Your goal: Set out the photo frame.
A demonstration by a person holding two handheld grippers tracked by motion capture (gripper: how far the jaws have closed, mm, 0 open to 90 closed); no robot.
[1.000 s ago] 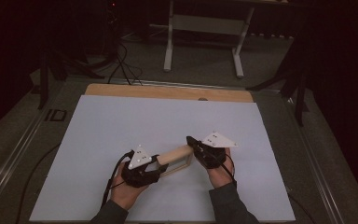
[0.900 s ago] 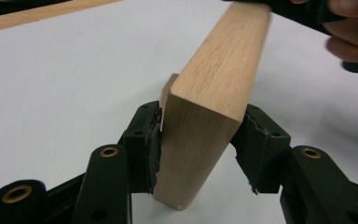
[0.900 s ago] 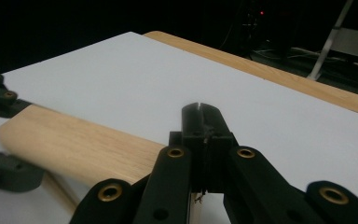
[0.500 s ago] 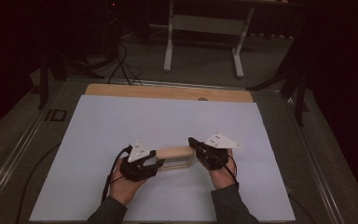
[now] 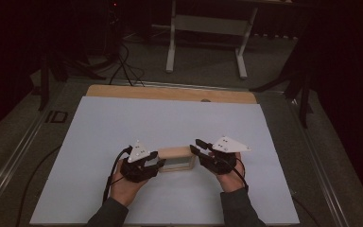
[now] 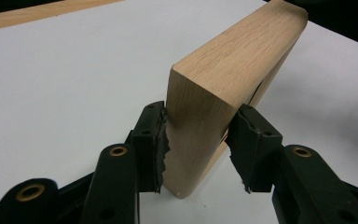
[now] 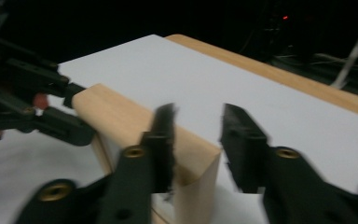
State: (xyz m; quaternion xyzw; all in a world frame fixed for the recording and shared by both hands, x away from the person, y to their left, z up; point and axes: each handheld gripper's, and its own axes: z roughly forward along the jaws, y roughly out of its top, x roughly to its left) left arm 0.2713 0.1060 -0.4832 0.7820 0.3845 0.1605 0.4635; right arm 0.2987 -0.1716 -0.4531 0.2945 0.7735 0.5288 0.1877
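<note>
A light wooden picture frame (image 5: 175, 158) stands on its long edge on the white board, between my two hands. My left gripper (image 5: 157, 163) holds its left end; its jaws have just been closing. In the left gripper view both pads of that gripper (image 6: 198, 135) press on the end of the frame (image 6: 233, 60). My right gripper (image 5: 196, 145) is at the frame's right end, and its jaws have just been opening. In the right gripper view this gripper (image 7: 196, 126) is open and blurred, one jaw over the frame's (image 7: 116, 116) top corner. The left gripper (image 7: 70, 107) shows beyond.
The white board (image 5: 170, 118) covers most of the wooden table (image 5: 170, 93). Behind the table stands a white metal stand (image 5: 172, 47), with cables (image 5: 123, 66) on the dark floor to its left. A person's hands and sleeves come in from the bottom edge.
The right gripper's jaws, shut on the frame's right end before, now stand apart. The frame has gone from slanted to level between the hands.
</note>
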